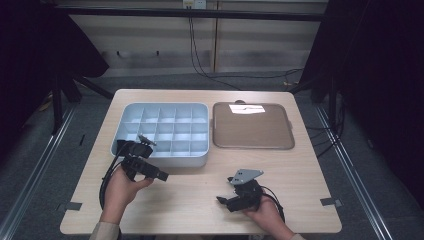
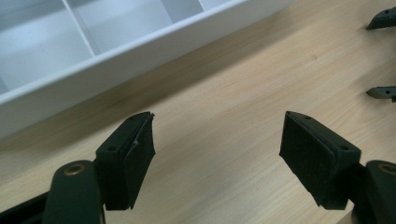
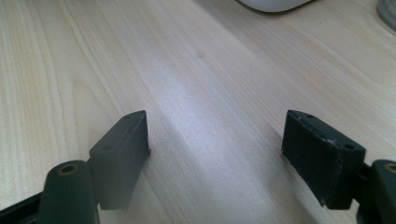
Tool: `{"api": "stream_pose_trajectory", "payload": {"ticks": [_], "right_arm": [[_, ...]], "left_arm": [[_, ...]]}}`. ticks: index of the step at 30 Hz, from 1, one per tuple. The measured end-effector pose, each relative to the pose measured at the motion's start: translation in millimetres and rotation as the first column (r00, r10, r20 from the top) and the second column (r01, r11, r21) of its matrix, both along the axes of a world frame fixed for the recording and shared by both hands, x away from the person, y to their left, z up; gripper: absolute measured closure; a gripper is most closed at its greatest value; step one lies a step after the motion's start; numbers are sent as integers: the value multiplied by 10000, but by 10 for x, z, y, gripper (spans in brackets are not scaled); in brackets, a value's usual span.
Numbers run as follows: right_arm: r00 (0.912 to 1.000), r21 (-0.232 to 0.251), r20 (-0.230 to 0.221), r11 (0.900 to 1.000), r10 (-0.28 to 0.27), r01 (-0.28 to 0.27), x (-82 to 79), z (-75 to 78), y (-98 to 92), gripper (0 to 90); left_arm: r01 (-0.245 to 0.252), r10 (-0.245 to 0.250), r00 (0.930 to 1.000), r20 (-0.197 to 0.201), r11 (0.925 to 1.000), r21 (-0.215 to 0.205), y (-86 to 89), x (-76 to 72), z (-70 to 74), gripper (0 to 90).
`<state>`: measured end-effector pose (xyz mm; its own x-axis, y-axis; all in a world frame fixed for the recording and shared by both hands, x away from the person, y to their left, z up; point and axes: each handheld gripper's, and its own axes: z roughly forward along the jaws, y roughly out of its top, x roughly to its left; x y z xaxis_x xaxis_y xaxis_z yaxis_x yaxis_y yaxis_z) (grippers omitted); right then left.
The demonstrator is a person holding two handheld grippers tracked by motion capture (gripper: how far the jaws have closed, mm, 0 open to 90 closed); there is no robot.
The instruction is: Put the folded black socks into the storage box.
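A pale wooden counter [image 1: 200, 195] is standing on a grey carpeted floor [image 1: 60, 150], with metal rails [image 1: 35, 170] running along the floor on both sides and dark curtains [image 1: 385, 75] hanging to the left and right. Behind it a light wall panel [image 1: 150, 45] is catching the room light, and black cables [image 1: 220, 75] are trailing down the wall and across the floor.

Two things are lying toward the far half of the counter: a light blue-grey divided tray [image 1: 200, 156] on the left, its compartments holding nothing, and a flat brown tray [image 1: 252, 131] just beside it on the right, with a bright patch of light glaring near its far edge.

The left gripper [image 1: 150, 172] is hovering at the near wall of the divided tray, held in the person's left hand [image 1: 120, 192]. Its fingers [image 2: 128, 158] are standing wide apart over bare wood, gripping nothing, with the tray's white wall [image 2: 116, 60] just ahead of them.

The right gripper [image 1: 224, 201] is sitting low over the near right part of the counter, in the right hand [image 1: 265, 215], well apart from both trays. Its fingers [image 3: 121, 151] are spread wide too, with only wood grain between them.

Strips of grey tape [image 1: 330, 202] are marking the counter's near corners.
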<state>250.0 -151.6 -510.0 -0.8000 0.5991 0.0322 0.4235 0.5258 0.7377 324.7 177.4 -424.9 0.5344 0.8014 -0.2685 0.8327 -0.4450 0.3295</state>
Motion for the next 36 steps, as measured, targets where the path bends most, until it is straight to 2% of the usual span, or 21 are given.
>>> {"api": "stream_pose_trajectory", "payload": {"ticks": [9, 16, 24, 36], "right_arm": [[10000, 6, 1, 10000, 0, 0, 0, 0, 0, 227], [10000, 13, 10, 10000, -4, 4, 0, -1, 1, 227], [10000, 21, 9, 10000, -2, 2, 0, -2, 1, 228], [10000, 22, 6, 10000, 3, -3, 1, -2, 1, 227]], "left_arm": [[35, -35, 10000, -78, 10000, -94, -17, -41, -79, 257], [258, -259, 9996, -138, 9996, -69, -53, -94, -168, 256], [535, -534, 9985, 138, 9986, -24, -168, -160, -263, 261], [1063, -1064, 9942, 168, 9943, 93, -356, -231, -395, 259]]}}
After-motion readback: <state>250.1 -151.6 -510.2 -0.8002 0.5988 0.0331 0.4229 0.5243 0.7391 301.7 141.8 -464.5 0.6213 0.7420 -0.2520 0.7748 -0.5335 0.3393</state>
